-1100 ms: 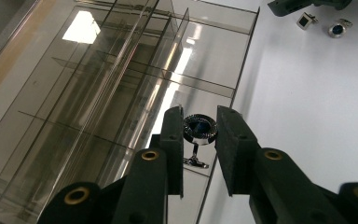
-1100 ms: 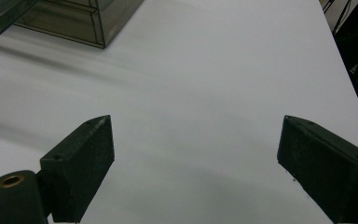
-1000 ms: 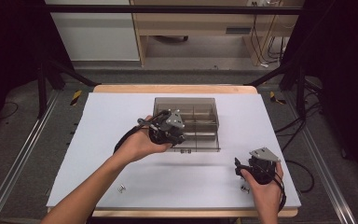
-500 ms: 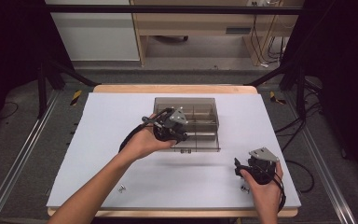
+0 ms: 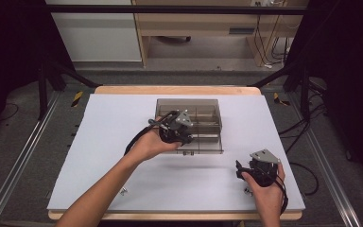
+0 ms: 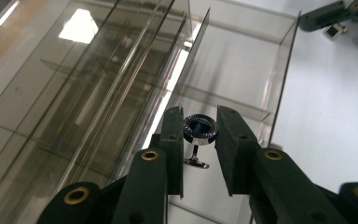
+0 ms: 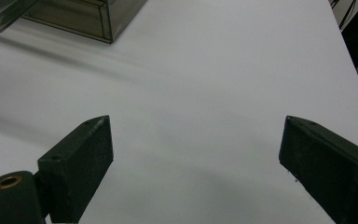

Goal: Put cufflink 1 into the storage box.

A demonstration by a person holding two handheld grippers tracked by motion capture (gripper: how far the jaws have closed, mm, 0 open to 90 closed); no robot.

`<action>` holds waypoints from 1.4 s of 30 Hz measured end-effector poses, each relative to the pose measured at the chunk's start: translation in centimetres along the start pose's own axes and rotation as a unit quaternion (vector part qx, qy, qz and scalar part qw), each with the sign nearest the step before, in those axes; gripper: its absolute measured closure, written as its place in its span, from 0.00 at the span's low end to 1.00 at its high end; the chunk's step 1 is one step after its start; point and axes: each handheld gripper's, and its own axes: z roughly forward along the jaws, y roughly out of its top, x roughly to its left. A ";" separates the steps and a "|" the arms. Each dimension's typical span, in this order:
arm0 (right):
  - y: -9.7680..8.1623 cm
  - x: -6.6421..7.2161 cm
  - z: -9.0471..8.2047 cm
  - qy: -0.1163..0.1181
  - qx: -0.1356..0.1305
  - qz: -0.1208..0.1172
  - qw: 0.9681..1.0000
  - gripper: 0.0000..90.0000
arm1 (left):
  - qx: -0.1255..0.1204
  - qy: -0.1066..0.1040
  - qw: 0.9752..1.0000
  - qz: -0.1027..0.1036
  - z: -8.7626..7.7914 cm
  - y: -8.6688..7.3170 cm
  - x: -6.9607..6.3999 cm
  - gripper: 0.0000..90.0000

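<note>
Left tongs (image 6: 199, 140) are pinching a round, dark-faced cufflink (image 6: 199, 129) over the clear divided box (image 5: 203, 124). Right tongs (image 7: 196, 163) are spread wide above the bare table (image 7: 223, 84), apparently gripping nothing.

No readable text, label, brand, number or sign anywhere: none on the clear divided box (image 5: 203, 124), none on the white counter (image 5: 123, 118), none on the cufflink (image 6: 199, 130) or on either gripper.
</note>
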 end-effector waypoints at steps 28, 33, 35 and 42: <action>0.4 0.5 -0.2 0.000 -0.011 -0.012 1.000 0.24 | -0.070 0.027 0.997 -0.005 -2.2 -0.3 0.6 0.67; 1.2 1.0 -0.5 0.012 -0.016 -0.036 0.999 0.35 | -0.077 0.049 0.996 -0.012 -3.5 -0.8 0.1 0.53; 1.7 1.2 -0.4 0.022 -0.016 -0.049 0.998 0.41 | -0.079 0.058 0.995 -0.022 -4.0 -1.1 -0.1 0.43; 3.4 1.4 -1.0 0.043 0.015 -0.083 0.995 0.46 | -0.098 0.072 0.991 -0.052 -6.5 -3.0 -0.6 0.15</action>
